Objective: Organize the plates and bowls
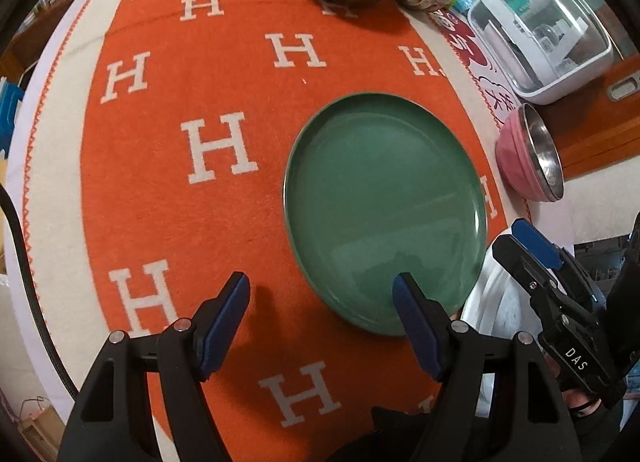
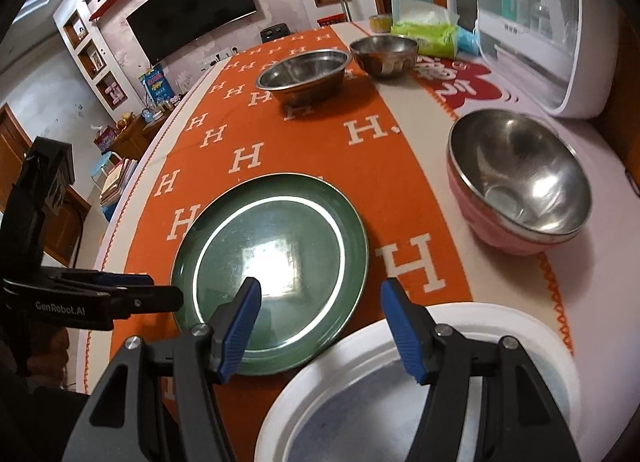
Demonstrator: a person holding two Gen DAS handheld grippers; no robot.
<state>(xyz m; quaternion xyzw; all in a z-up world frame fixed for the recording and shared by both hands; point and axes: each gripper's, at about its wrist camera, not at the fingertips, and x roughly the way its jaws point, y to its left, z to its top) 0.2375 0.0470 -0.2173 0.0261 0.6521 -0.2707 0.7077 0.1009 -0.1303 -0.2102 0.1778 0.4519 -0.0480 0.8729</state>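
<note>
Both tongs stood released and held nothing: my left gripper (image 1: 320, 294) hung over the near rim of the round green plate (image 1: 384, 202), while my right gripper (image 2: 320, 302) hovered between it and the white plate (image 2: 400, 390). I judged the sorting barely begun, since the plates lay unstacked, touching or just beside each other, on the orange H-patterned cloth (image 1: 180, 190). Apart stood the wide steel bowl (image 2: 304, 72), the smaller steel bowl (image 2: 384, 52) and the pink steel-lined bowl (image 2: 520, 178), every one of them empty.

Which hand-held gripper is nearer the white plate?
Right. The right hand-held gripper hangs over the white plate rim; the left hand-held gripper straddles the green plate edge beside it.
</note>
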